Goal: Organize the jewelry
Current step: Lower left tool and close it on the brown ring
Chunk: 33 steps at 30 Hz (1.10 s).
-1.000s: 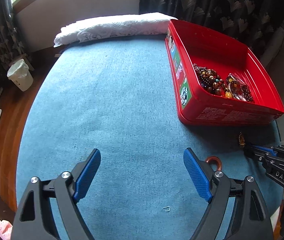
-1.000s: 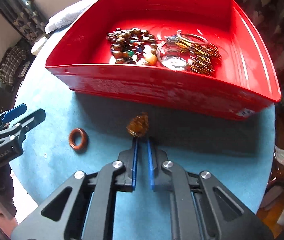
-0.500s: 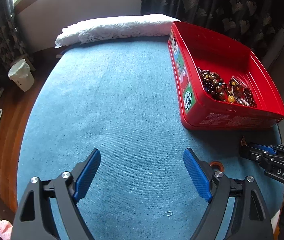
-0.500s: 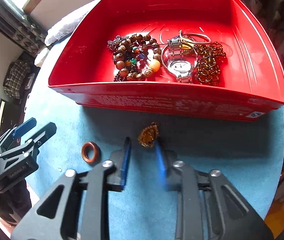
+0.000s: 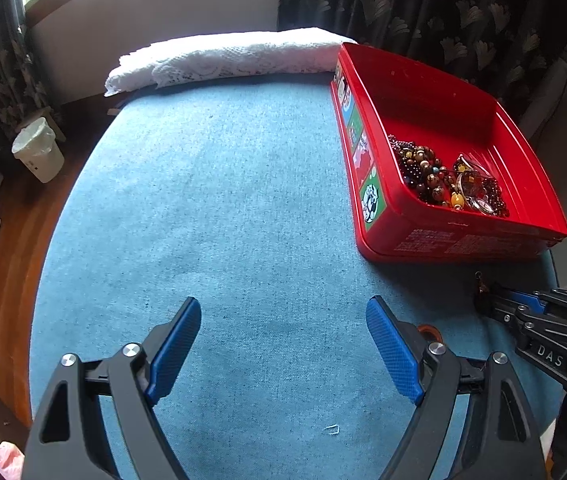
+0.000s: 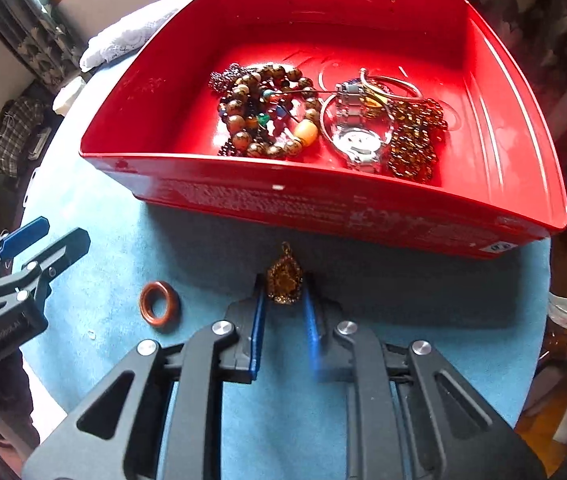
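The left tongs (image 5: 283, 308) are held wide open above the blue cloth (image 5: 223, 200) that is spread over the table. Nothing is held between their blue pads (image 5: 173, 346). The right tongs (image 6: 284, 285) are pointed down at the cloth, just in front of the red box (image 6: 323, 204). Their jaws are being closed on a small gold pendant (image 6: 284, 278). The pendant is seen between the two blue pads, and each pad is right up against one side of it. The right-hand pad is blurred. The pendant is found on the cloth near the front wall of the red box, not inside it. A brown ring (image 6: 158, 308) is laid flat on the cloth just to the left of the right tongs, and it is not touched by anything. In the left view this ring is mostly hidden behind the right-hand finger of the left tongs. Inside the red box, a heap of brown and coloured beads (image 6: 259, 112) is piled beside a silver watch (image 6: 357, 140) and some thin bangles. A white lace cloth (image 5: 223, 60) is folded along the far edge of the table. A white bin (image 5: 37, 154) is seen on the wooden floor to the left.
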### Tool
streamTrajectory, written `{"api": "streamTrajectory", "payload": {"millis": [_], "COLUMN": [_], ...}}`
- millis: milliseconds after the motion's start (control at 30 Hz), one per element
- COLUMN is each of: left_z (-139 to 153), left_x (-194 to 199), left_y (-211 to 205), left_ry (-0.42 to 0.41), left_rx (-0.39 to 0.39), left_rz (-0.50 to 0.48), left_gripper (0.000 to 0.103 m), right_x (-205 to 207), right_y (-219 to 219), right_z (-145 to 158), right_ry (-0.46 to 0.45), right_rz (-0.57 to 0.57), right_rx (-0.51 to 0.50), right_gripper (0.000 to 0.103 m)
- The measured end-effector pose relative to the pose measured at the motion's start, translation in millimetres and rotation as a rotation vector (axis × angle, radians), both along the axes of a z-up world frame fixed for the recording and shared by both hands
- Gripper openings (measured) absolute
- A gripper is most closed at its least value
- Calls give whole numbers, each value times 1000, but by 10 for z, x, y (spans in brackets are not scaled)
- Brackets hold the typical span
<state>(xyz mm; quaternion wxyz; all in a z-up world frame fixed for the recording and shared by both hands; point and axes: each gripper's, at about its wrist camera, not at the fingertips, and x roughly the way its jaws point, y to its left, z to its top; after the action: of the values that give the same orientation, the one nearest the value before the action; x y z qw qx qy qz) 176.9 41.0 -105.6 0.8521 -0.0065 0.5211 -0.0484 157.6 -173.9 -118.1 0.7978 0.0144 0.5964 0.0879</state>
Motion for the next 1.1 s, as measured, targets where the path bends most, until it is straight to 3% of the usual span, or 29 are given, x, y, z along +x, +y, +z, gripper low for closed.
{"api": "streamTrajectory", "payload": {"millis": [533,700,767,900,1100], "left_z": [-73,-165,-195,-191,-202], "left_x": [-170,-149,-140,-124,-94], "left_y": [-616,-756,-782,-815,-860], "left_ry": [66,112,120,119,123], "left_rx": [-44,-48,-44,-38,-36], "left_rz": [-151,-175,-174,-175,-178], "left_gripper": [82,58,55,40,29], "right_x": [-235,-258,-298,-293,-309], "right_y": [-415,-452,-513,-539,-574], "right_z": [131,127,136,133,72], "right_ry": [-7,-10,-14,-19,-9], "right_rz": [-58,-71,-78,-87,-86], "right_rx": [-10,11,18,30,45], "right_gripper": [16,16,16,14,14]}}
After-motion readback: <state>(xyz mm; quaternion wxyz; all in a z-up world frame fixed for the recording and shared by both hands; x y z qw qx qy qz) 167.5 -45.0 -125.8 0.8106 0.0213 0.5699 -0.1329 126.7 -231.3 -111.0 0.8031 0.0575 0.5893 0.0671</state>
